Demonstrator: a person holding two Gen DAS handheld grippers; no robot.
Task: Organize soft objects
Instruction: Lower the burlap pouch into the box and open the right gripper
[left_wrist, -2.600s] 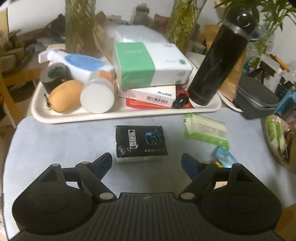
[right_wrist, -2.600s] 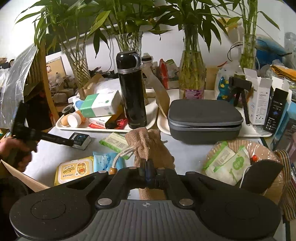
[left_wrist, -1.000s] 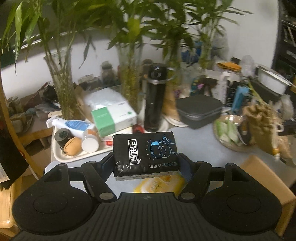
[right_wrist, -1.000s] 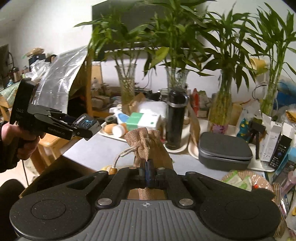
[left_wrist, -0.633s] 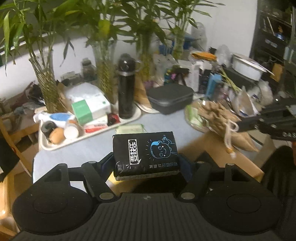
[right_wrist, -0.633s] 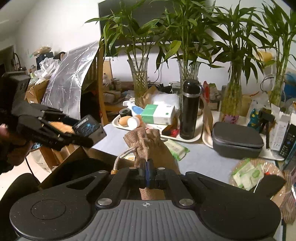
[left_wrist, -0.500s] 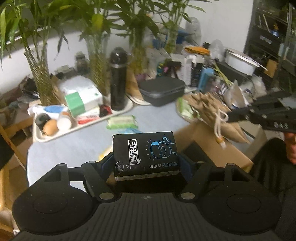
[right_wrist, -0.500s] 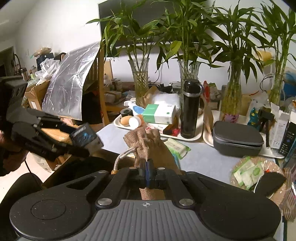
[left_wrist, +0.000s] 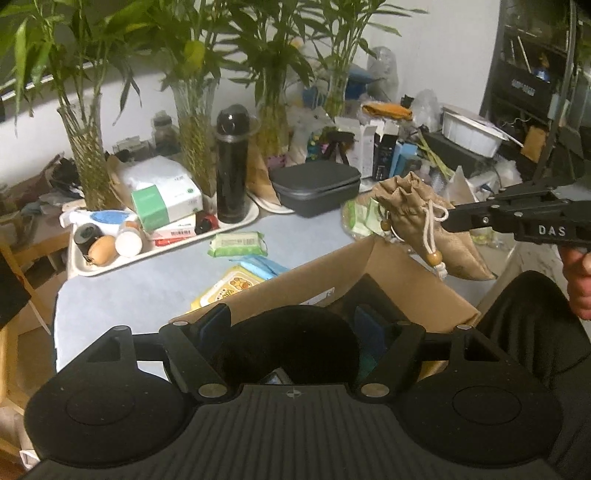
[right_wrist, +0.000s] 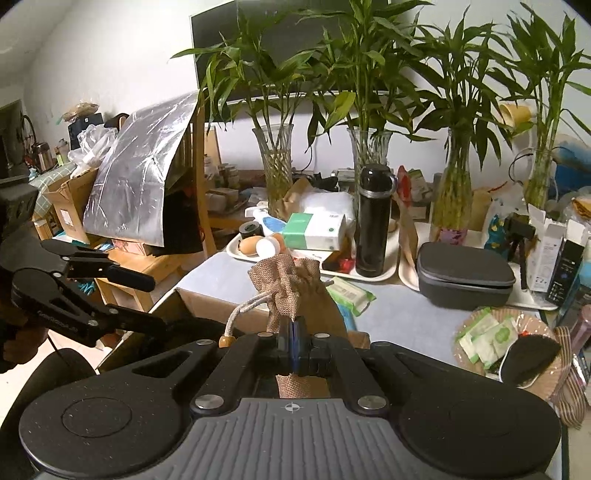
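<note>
My left gripper (left_wrist: 291, 332) is open and empty above an open cardboard box (left_wrist: 399, 280); it also shows in the right wrist view (right_wrist: 144, 299). A corner of the black tissue pack (left_wrist: 275, 378) shows low inside the box. My right gripper (right_wrist: 292, 328) is shut on a burlap drawstring bag (right_wrist: 291, 284) and holds it in the air over the box's far side. The bag also shows in the left wrist view (left_wrist: 417, 218). A green wipes pack (left_wrist: 236, 243), a blue pack (left_wrist: 258, 265) and a yellow wipes pack (left_wrist: 232, 286) lie on the grey table.
A white tray (left_wrist: 110, 267) holds a tissue box, bottles and a black flask (left_wrist: 231, 166). A grey case (left_wrist: 316, 188) and a woven plate of wipes (right_wrist: 491, 336) sit at the right. Bamboo vases line the back. My dark-clothed knees flank the box.
My left gripper has opened and the black tissue pack has dropped from it into the box. My right gripper, still holding the burlap bag, has come closer to the box.
</note>
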